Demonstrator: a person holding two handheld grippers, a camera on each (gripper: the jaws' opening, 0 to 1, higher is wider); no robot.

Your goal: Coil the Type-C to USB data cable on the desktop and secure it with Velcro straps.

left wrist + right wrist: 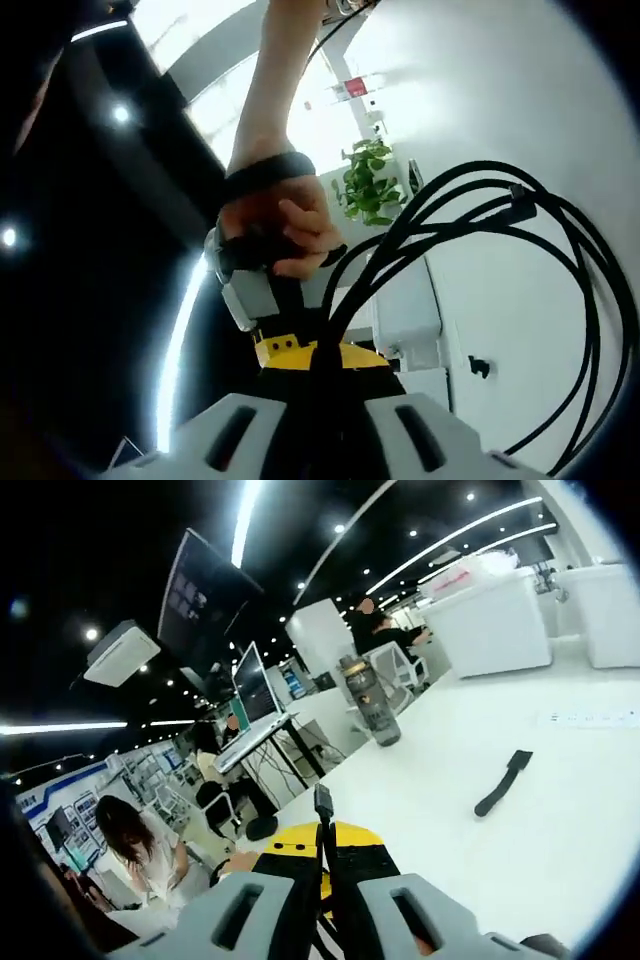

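Cable (pixel 480 215) coils between left jaws

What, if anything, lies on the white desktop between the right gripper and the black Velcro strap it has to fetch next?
Nothing visible. In the right gripper view, bare white desktop separates the right gripper, shut on the cable, from the Velcro strap. The bottle stands farther back, off that line.

Ahead of me a dark bottle (pixel 372 706) stands on the white worktop (pixel 560 820); a potted plant (pixel 372 185) sits beyond.

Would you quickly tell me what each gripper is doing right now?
Left gripper: shut on the coiled black cable.
Right gripper: shut on the cable's end.
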